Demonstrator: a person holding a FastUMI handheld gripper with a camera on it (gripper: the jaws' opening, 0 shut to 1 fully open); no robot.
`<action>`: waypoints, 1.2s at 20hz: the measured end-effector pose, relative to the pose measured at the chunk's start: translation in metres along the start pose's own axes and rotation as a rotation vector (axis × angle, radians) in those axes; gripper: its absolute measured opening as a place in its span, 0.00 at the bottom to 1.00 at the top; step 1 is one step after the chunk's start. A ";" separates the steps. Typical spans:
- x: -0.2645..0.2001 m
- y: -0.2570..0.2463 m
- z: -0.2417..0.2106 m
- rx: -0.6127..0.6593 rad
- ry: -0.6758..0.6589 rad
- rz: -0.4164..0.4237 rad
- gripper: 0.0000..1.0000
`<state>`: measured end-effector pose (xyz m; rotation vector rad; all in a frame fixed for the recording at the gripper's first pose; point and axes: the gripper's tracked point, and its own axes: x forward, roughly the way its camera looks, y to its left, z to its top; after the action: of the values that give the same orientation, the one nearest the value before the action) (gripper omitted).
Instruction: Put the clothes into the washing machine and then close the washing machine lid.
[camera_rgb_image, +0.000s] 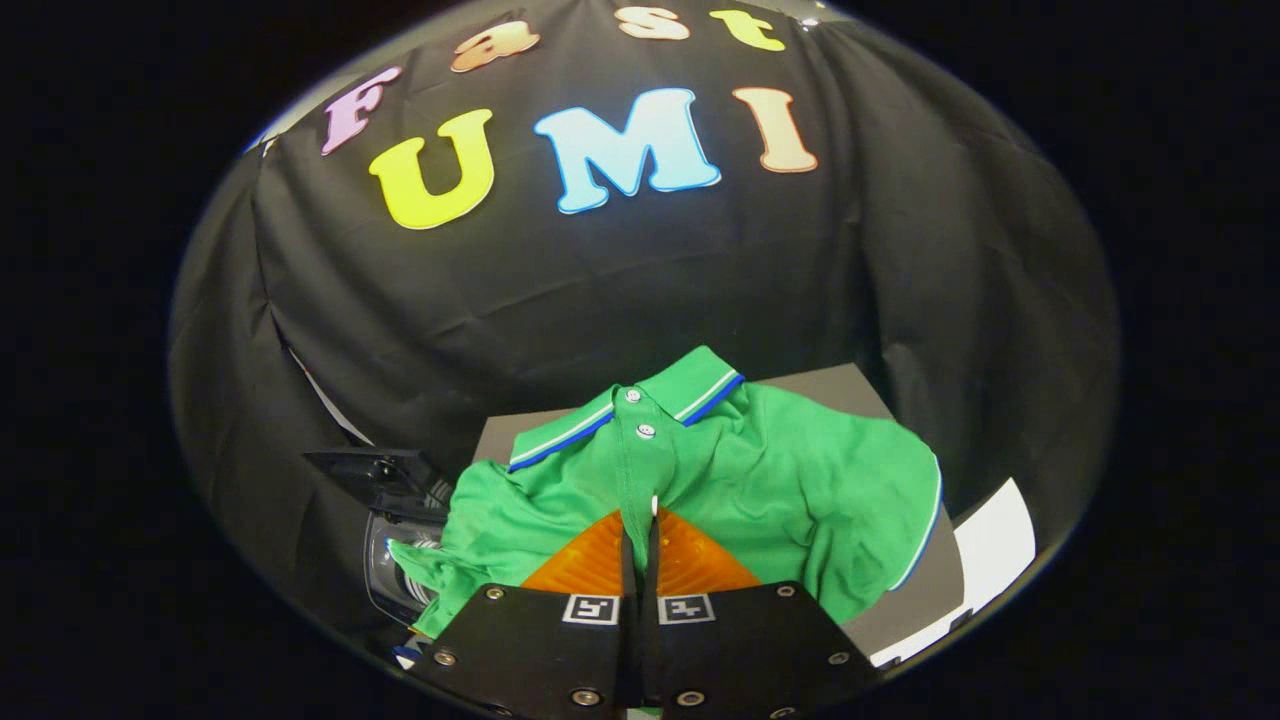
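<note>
No readable words, brands or numbers stand on anything here. The tongs (640, 520) bear two small square black-and-white coded markers (638, 608) near the finger bases; they are patterns, not text.

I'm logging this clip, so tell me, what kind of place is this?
Probably a staged recording booth, not a real laundry room: black cloth wall behind, a small washing machine with its lid up, and a green polo shirt pinched in the gripper over a grey tabletop.
</note>
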<state>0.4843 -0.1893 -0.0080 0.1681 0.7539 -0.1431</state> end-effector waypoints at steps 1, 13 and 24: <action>-0.004 0.007 0.006 -0.013 -0.009 0.005 0.00; -0.033 0.138 0.026 -0.136 -0.037 0.098 0.00; -0.023 0.264 0.000 -0.189 -0.034 0.071 0.00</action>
<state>0.5177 0.0703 0.0340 0.0126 0.7221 -0.0071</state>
